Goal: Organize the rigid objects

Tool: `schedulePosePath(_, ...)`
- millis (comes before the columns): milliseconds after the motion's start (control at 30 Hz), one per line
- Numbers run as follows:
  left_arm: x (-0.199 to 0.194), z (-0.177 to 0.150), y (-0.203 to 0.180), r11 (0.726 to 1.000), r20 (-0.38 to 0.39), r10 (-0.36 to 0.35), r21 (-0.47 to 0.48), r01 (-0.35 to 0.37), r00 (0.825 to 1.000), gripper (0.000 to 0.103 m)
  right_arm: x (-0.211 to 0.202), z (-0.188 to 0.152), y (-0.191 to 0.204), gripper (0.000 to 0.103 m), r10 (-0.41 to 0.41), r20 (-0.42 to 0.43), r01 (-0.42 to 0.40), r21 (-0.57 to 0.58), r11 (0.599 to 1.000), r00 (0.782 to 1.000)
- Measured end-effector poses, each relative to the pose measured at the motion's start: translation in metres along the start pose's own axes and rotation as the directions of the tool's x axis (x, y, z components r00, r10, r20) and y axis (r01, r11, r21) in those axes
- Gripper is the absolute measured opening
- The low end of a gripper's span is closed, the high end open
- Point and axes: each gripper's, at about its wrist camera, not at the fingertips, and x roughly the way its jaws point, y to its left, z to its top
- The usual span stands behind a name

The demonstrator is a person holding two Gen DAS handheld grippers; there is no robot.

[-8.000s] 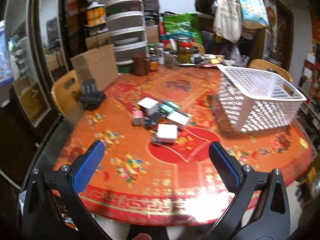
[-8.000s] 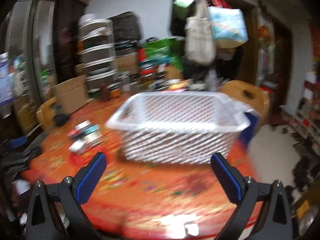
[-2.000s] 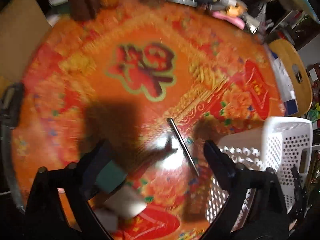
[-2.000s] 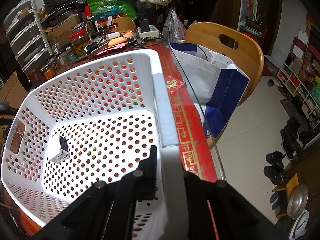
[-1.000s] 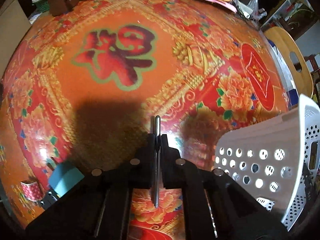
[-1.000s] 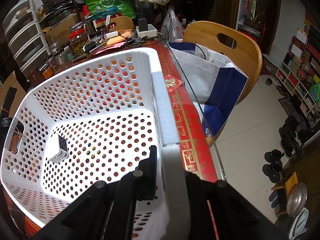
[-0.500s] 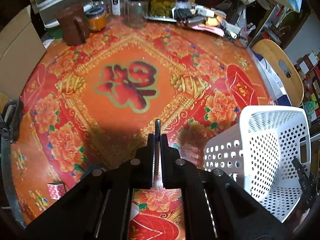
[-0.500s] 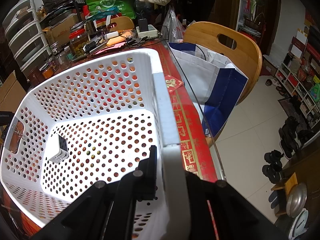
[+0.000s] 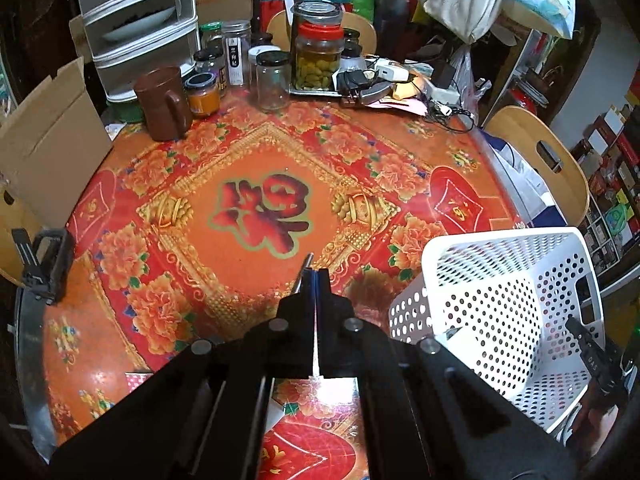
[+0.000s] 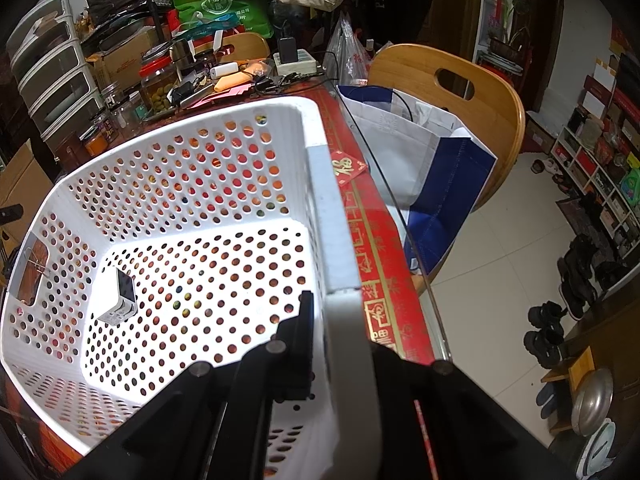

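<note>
My left gripper (image 9: 316,274) hangs above the red patterned table (image 9: 260,216). Its jaws are closing on a thin metal stick (image 9: 303,267), whose tip pokes out ahead and leans a little left. The white perforated basket (image 9: 500,280) stands at the table's right edge. My right gripper (image 10: 332,308) is shut on the basket's near right rim (image 10: 320,200), and it also shows as a dark shape, the right gripper (image 9: 596,360), at the basket's side. A small white charger cube (image 10: 120,296) lies on the basket floor.
Glass jars (image 9: 318,60), a brown mug (image 9: 162,102) and cables crowd the table's far side. A cardboard box (image 9: 44,148) and a black clamp device (image 9: 46,264) sit at the left. A wooden chair (image 10: 452,92) with a blue-white bag (image 10: 432,168) stands right of the table.
My left gripper has risen from the table with the stick in it, so more of the table and the jars show. The stick's tip now leans left. The right gripper has not moved.
</note>
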Motion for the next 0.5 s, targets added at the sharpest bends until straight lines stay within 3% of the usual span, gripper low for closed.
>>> schedulePosePath(133, 0.003, 0.001, 0.004, 1.0, -0.008, 0.013, 0.005, -0.013, 1.0, 0.0, 0.0, 0.0, 0.001, 0.006, 0.0, -0.001, 0.0, -0.001, 1.0, 1.0)
schedulePosePath(233, 0.034, 0.005, 0.005, 0.998, -0.116, 0.028, 0.063, -0.021, 0.993, 0.001, 0.0, 0.0, 0.002, 0.006, -0.002, -0.004, 0.002, -0.004, 1.0, 1.0)
schedulePosePath(367, 0.089, 0.006, 0.007, 0.992, -0.237, 0.076, 0.115, -0.05, 0.969, 0.002, 0.0, 0.0, 0.002, 0.007, 0.001, -0.004, -0.001, -0.005, 1.0, 1.0)
schedulePosePath(467, 0.126, 0.003, 0.01, 0.986, -0.31, 0.101, 0.156, -0.055, 0.945, 0.019, 0.001, 0.001, 0.001, 0.007, 0.003, -0.005, -0.003, -0.005, 1.0, 1.0)
schedulePosePath(500, 0.135, 0.003, 0.013, 0.985, -0.32, 0.106, 0.162, -0.056, 0.941, 0.029, 0.001, 0.0, 0.001, 0.007, 0.003, -0.005, -0.003, -0.008, 1.0, 1.0)
